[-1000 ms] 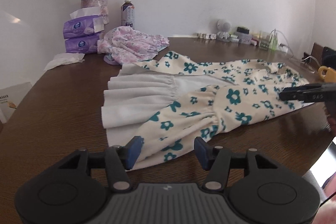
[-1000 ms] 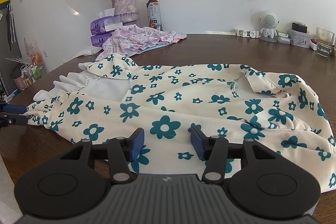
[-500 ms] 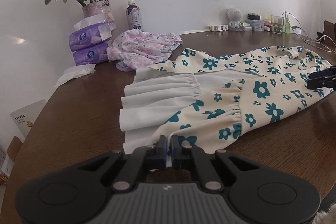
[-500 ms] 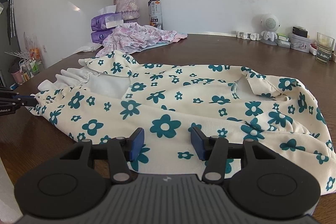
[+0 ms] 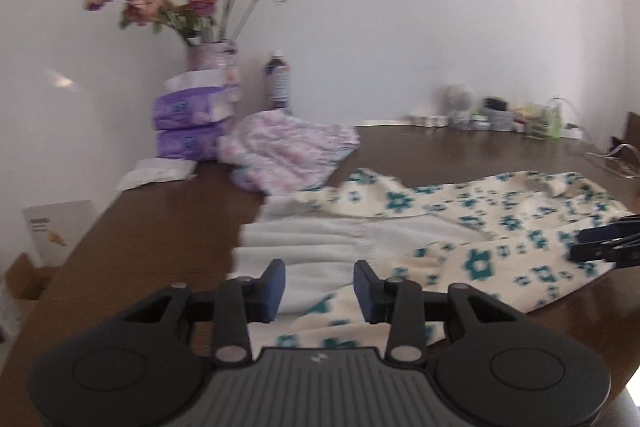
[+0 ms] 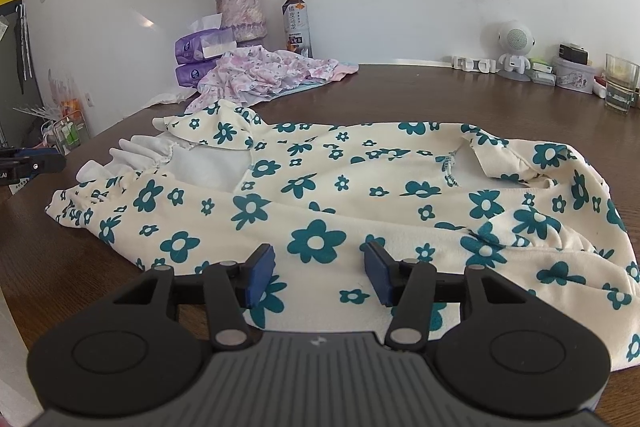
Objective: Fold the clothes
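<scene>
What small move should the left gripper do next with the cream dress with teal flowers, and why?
Probably the left gripper should go down and shut on the near hem of the cream dress with teal flowers. Its jaws are open and hold nothing, and the dress lies spread and unfolded on the brown wooden table. The right gripper is open too.

We see bright, soft daylight in both fisheye views, with dark curved corners. The left wrist view is motion-blurred throughout; the right is sharp, with glare on the table point(image 6: 500, 99).
</scene>
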Motion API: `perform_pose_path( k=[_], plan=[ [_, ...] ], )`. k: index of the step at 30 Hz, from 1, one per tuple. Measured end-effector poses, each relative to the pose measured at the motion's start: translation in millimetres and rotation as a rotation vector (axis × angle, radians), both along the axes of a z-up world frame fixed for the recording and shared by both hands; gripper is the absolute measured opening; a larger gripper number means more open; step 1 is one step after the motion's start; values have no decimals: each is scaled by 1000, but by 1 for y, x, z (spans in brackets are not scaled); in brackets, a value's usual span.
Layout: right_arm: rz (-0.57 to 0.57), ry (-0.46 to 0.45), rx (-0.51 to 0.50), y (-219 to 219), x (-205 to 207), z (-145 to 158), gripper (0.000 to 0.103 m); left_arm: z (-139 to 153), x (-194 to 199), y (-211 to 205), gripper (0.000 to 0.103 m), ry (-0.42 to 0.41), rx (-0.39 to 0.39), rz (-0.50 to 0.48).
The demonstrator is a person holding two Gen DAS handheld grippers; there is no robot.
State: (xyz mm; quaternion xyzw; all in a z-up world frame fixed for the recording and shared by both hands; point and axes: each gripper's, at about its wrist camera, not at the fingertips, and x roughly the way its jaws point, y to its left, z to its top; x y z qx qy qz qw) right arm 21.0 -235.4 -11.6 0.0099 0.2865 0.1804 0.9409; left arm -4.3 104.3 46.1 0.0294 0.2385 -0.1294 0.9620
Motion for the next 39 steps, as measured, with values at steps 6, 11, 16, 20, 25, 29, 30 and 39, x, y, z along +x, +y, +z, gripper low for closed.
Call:
perform_pose_path(
  k=[6, 11, 16, 20, 25, 29, 30, 39],
  plan=[
    [0, -1, 5, 0, -1, 0, 51, -11, 30, -74, 41, 58, -6, -249],
    [3, 3, 28, -4, 0, 0, 51, -31, 40, -103, 26, 89, 49, -269],
    [6, 11, 63, -8, 2, 0, 51, -42, 52, -83, 26, 179, -81, -257],
    [5, 22, 114, -16, 4, -1, 51, -41, 52, -83, 26, 177, -75, -255],
    [4, 28, 140, -25, 6, -1, 42, -41, 50, -84, 26, 171, -77, -248],
    [-46, 10, 60, -32, 6, 0, 40, -42, 51, -81, 26, 177, -96, -249],
    [-66, 5, 32, -35, 6, 1, 40, -42, 51, -81, 27, 177, -96, -249],
    [-161, 8, -26, -70, -2, -2, 40, -42, 51, -81, 27, 177, -101, -248]
  ],
)
